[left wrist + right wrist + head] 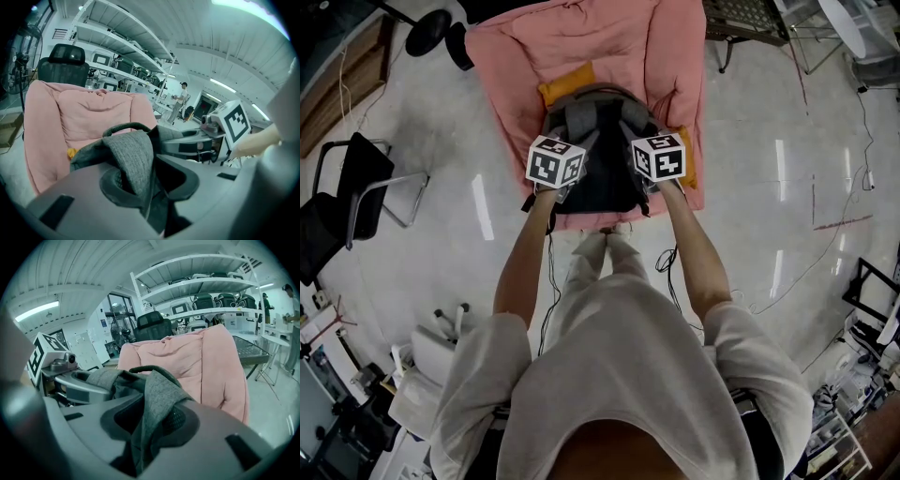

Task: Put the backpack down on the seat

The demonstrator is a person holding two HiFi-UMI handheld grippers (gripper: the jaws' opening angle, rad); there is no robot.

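head view – backpack sits on the pink seat, looks soft and floppy, so grab it by the padded straps. left gripper and right gripper – jaws slightly apart, a strap slack between each.

Shirt: pale, loose, short sleeves!
Trousers: light.
Left cube, right cube: white, black square markers.
Cables: thin, black.

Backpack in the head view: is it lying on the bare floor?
No, the backpack sits on the pink seat.
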